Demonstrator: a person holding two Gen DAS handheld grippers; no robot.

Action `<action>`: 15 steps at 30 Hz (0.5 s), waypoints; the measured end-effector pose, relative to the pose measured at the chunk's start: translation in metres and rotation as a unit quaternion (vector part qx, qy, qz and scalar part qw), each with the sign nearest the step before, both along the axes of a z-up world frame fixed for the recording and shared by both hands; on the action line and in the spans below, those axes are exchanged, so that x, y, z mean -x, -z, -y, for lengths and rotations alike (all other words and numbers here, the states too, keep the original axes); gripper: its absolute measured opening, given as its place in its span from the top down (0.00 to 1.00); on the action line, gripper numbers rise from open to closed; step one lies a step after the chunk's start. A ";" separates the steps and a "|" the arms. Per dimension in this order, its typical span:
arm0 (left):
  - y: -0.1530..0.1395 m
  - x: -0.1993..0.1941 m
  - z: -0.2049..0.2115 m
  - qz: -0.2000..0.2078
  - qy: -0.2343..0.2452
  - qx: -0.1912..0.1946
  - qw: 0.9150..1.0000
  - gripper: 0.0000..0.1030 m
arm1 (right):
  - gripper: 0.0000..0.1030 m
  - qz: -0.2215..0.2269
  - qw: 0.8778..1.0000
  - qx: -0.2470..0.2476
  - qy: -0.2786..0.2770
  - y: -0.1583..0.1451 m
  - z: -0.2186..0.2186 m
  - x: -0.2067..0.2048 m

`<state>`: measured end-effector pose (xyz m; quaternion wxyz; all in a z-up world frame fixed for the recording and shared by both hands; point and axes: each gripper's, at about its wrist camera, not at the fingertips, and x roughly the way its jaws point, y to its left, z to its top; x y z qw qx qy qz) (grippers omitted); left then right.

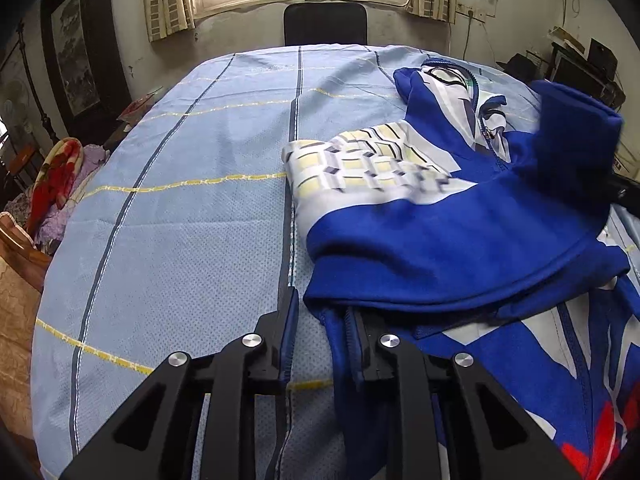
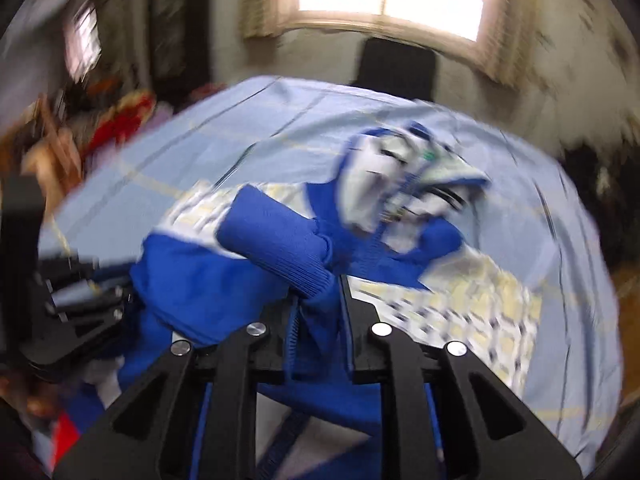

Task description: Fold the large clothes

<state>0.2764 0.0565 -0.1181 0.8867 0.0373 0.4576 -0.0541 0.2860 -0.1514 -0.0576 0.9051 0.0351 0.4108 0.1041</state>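
On the bedsheet [image 1: 180,200], left gripper [image 1: 326,308] gapes at jacket [image 1: 460,220] hem; right gripper [image 2: 318,300] pinches sleeve cuff [image 2: 276,240], mid-fold — next, probably lay it across.

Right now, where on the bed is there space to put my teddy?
Free: the blue sheet left of the jacket, between it and the red blanket. Also the far strip before the black chair. Crowded: the right side, under the jacket.
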 end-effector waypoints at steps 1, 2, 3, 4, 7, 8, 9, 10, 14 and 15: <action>0.001 0.001 0.001 -0.001 0.001 -0.003 1.000 0.78 | 0.82 -0.019 0.999 -0.036 0.025 0.005 0.025 -0.003; 0.002 0.002 0.003 -0.002 0.002 -0.007 1.000 0.78 | 0.74 -0.053 0.994 -0.082 0.049 0.016 0.055 -0.006; 0.002 0.002 0.004 -0.001 0.002 -0.012 1.000 0.78 | 0.69 -0.076 0.989 -0.112 0.057 0.026 0.072 -0.008; 0.002 0.004 0.006 0.002 0.001 -0.018 1.000 0.78 | 0.61 -0.098 0.983 -0.140 0.068 0.037 0.088 -0.008; 0.001 0.007 0.005 0.003 -0.002 -0.017 1.000 0.76 | 0.52 -0.126 0.968 -0.200 0.082 0.058 0.116 -0.006; 0.001 0.008 0.004 0.003 -0.004 -0.015 1.000 0.75 | 0.53 -0.126 0.966 -0.211 0.080 0.060 0.118 -0.004; 0.000 0.008 0.003 0.005 -0.006 -0.014 1.000 0.75 | 0.53 -0.124 0.964 -0.221 0.079 0.059 0.121 -0.004; -0.001 0.008 0.003 0.009 -0.008 -0.016 1.000 0.73 | 0.52 -0.124 0.963 -0.224 0.080 0.059 0.121 -0.005; -0.006 0.010 0.002 0.026 -0.016 -0.018 0.999 0.82 | 0.82 -0.114 0.971 -0.197 0.076 0.052 0.108 -0.008; -0.006 0.010 0.001 0.024 -0.018 -0.012 0.999 0.86 | 0.83 -0.106 0.973 -0.195 0.067 0.047 0.102 -0.008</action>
